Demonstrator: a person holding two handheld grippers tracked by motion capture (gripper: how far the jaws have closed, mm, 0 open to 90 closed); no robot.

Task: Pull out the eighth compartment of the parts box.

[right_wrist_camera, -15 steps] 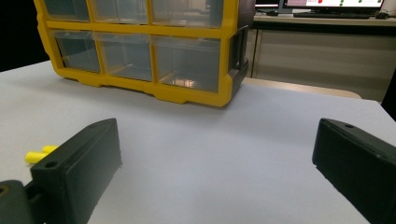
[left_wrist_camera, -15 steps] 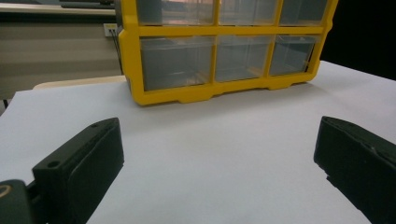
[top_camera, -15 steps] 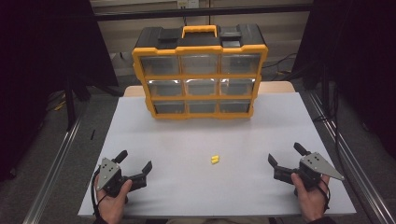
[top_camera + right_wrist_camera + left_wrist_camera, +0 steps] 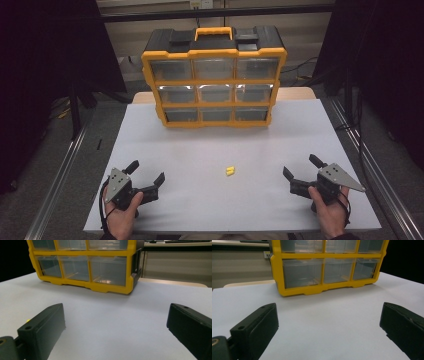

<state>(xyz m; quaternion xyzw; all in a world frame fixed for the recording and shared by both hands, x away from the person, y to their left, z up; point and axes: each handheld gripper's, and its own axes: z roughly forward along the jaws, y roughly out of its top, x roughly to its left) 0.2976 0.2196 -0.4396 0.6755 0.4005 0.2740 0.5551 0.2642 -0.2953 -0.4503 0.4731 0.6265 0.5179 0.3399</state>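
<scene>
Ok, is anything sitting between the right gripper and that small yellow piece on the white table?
Nothing visible. The small yellow piece lies alone on the white table top, with bare surface between it and the open right gripper. The yellow-and-black drawer organizer stands well behind it, at the table's far edge.

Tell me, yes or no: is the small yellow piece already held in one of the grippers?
No, the small yellow piece lies on the white table between the open left gripper and right gripper, touching neither.
</scene>
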